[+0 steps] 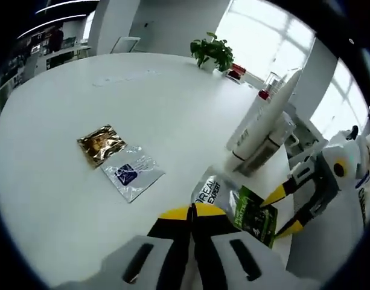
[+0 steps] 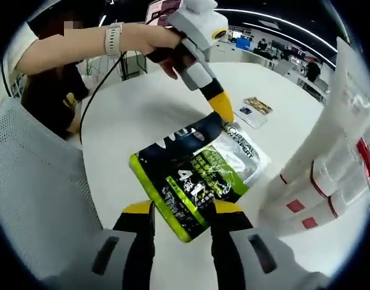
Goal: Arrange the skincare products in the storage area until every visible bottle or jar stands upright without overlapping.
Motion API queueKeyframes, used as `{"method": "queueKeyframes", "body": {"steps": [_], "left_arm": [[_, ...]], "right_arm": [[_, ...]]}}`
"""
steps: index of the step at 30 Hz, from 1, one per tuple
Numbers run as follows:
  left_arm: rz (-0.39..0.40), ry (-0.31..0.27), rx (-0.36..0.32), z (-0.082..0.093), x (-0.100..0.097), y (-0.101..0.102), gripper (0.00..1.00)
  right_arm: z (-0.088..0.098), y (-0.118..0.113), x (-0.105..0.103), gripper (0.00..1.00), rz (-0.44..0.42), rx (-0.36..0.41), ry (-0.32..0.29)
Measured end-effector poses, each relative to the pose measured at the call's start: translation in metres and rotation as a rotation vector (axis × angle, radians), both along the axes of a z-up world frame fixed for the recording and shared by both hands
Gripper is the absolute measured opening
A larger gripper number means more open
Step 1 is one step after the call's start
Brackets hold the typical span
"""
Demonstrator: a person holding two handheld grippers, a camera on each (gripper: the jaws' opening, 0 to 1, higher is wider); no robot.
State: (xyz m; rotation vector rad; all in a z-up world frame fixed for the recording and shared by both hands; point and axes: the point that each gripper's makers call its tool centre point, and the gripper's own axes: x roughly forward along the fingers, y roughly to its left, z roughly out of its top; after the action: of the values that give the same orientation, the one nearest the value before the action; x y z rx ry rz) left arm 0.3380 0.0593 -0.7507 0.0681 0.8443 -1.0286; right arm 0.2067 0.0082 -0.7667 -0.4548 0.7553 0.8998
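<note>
right claw [image 2: 181, 212] around sachet [image 2: 197, 175]

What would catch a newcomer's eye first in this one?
The black, green and silver L'Oreal sachet lying on the white table, with the right tool straddling its near end and the left tool touching its far edge. Beside it stand tall white bottles, leaning together. Farther off lie a gold sachet and a clear blue-labelled sachet.
</note>
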Motion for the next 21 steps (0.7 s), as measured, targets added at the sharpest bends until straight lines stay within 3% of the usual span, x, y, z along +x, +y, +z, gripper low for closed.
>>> {"method": "queueKeyframes", "body": {"steps": [7,11,21], "left_arm": [[0.025,-0.019,-0.013,0.001,0.003,-0.008,0.0],[0.057,-0.022,-0.027,-0.001,0.014,-0.009,0.0],[0.058,-0.042,-0.054,-0.001,0.021,-0.016,0.0]], "right_arm": [[-0.001,-0.008,0.01,0.34,-0.042,0.014,0.017],[-0.001,-0.014,0.017,0.34,-0.067,0.011,0.018],[-0.001,-0.022,0.025,0.34,-0.095,0.022,0.039]]}}
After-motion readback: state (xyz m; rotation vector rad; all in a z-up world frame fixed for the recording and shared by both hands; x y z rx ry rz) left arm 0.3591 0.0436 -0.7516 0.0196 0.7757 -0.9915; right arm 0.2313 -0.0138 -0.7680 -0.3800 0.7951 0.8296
